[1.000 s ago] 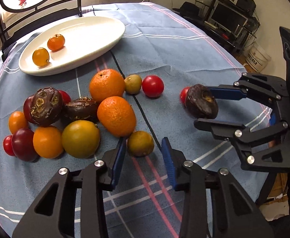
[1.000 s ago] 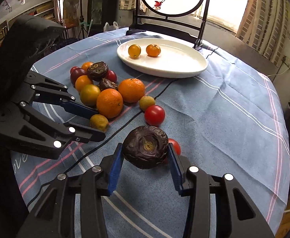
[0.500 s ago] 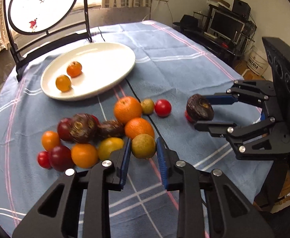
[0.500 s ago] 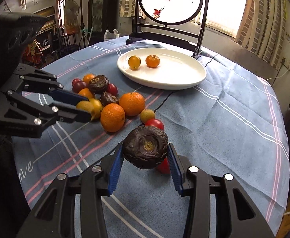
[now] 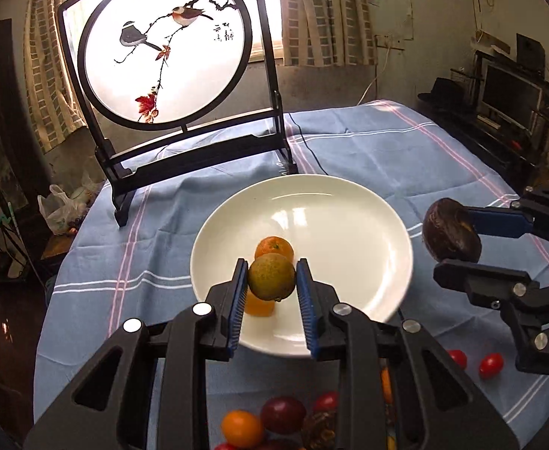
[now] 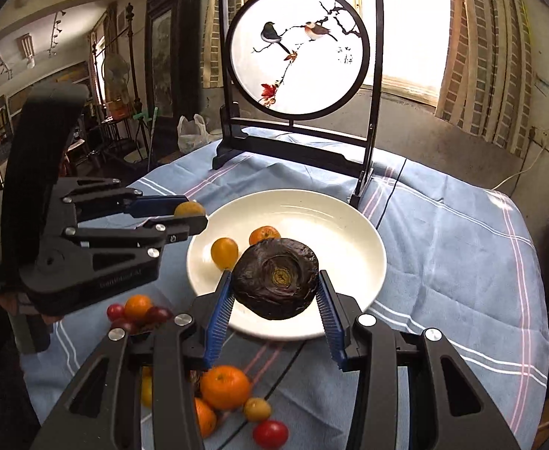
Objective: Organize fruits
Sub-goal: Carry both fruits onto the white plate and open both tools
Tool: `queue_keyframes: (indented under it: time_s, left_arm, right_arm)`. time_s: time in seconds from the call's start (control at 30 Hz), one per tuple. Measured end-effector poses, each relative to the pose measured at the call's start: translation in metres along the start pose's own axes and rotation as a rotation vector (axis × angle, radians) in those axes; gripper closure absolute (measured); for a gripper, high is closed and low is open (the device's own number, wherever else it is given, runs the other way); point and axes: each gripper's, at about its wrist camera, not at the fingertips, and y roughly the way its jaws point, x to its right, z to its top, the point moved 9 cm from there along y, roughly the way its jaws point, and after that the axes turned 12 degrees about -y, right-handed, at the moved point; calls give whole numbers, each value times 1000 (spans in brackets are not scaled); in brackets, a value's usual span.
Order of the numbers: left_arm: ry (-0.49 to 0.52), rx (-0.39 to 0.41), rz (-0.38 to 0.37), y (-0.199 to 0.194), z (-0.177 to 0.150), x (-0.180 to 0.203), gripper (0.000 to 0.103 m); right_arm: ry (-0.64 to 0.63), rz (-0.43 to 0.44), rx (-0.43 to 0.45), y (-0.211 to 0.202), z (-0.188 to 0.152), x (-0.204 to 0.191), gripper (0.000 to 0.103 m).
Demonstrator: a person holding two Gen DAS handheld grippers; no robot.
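My left gripper (image 5: 271,288) is shut on a small yellow-green fruit (image 5: 272,276) and holds it above the near part of the white plate (image 5: 353,225). My right gripper (image 6: 275,303) is shut on a dark wrinkled fruit (image 6: 276,278) and holds it above the plate's (image 6: 334,225) near edge. In the left wrist view the dark fruit (image 5: 450,234) hangs to the right of the plate. Two small orange fruits (image 6: 225,252) (image 6: 264,234) lie on the plate. The other fruits (image 6: 225,386) lie on the cloth in front of the plate.
A round bird-painting screen in a black stand (image 5: 165,48) rises behind the plate. Small red tomatoes (image 5: 491,364) lie at the right on the blue cloth (image 5: 405,157). The table's edge drops off at left and right.
Both grippers have lifted their fruits from the pile and moved forward over the plate. The left gripper closed on the yellow-green fruit during this second.
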Motion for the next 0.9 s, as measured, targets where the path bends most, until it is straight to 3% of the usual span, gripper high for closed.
queue_keyframes:
  time_s: [0.5,0.9]
  left_arm:
    - [-28,-56,43,63,1,-15,77]
    - [-23,-82,70,81,-3,-18,77]
  right_arm:
    - [28,7,-81,70,10,11,58]
    - [47,-2,-123,93,9,22,58]
